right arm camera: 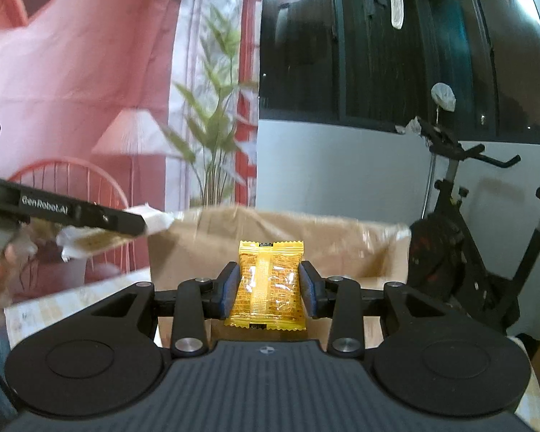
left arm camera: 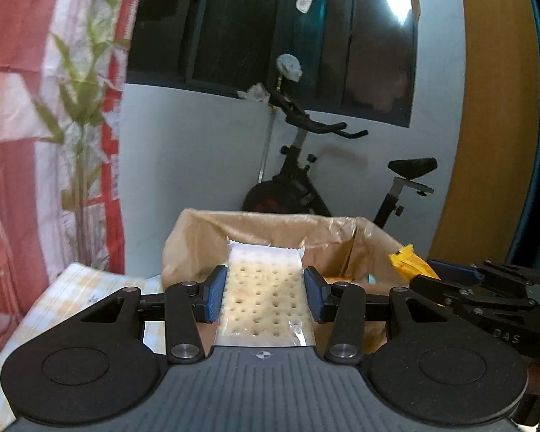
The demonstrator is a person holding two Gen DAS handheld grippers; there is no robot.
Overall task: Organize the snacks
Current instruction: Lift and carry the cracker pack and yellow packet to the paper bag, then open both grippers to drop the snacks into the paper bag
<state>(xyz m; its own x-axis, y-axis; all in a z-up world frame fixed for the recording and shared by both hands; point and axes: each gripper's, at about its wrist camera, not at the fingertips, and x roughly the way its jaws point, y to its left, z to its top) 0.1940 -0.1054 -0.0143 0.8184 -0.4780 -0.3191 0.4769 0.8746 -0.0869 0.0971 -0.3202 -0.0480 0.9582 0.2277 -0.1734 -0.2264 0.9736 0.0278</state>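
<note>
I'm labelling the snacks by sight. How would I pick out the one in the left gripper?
Find the open cardboard box in front of the exercise bike. Just before it, the left gripper holds a clear cracker pack by its long sides. It is pale and dotted with holes, unlike the yellow packet in the right gripper.

Cardboard box point(left arm camera: 198, 237) on checked tablecloth point(left arm camera: 72, 298).

A home room: exercise bike point(left arm camera: 320, 180), printed curtain point(right arm camera: 90, 72), window point(left arm camera: 270, 28).
</note>
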